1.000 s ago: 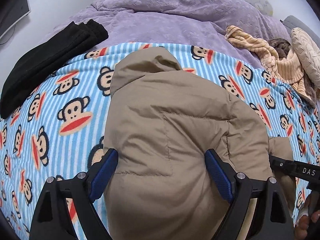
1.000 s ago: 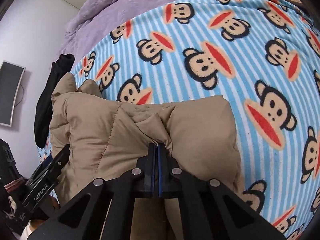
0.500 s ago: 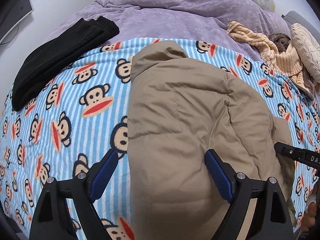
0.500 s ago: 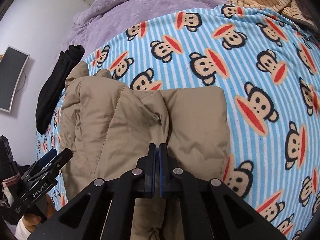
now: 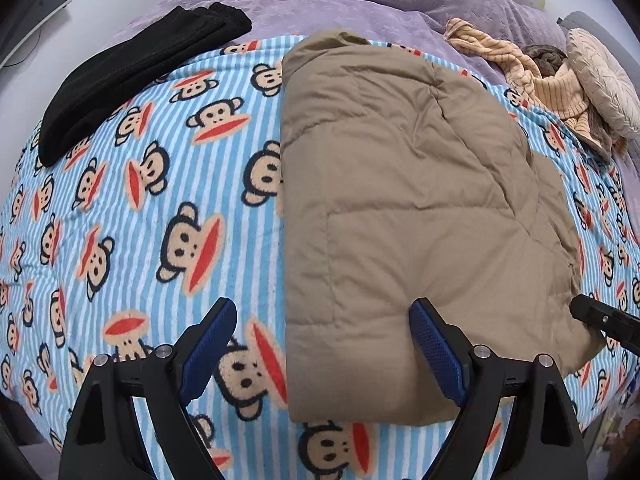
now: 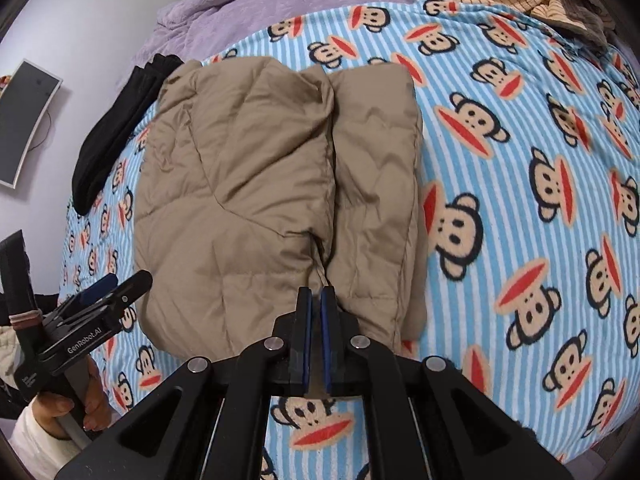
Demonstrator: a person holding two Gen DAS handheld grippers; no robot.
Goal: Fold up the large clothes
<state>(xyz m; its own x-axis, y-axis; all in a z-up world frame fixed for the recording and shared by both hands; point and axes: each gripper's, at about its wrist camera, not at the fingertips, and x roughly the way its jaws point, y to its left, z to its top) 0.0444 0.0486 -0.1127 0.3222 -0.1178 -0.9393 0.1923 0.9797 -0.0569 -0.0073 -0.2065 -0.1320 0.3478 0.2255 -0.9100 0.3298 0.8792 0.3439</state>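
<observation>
Folded tan jacket (image 5: 408, 200) on the monkey blanket (image 5: 160, 184), left gripper (image 5: 324, 344) wide open, right gripper (image 6: 316, 312) nearly closed, empty.

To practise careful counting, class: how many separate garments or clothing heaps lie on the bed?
3: tan quilted puffer jacket, folded mid-bed on the monkey-print blanket; black folded garment, far left; striped beige knit heap, far right, possibly holding several pieces.

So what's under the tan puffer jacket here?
The monkey-print striped blanket shows all around the folded tan puffer jacket, which lies on it. Anything else beneath is covered.
</observation>
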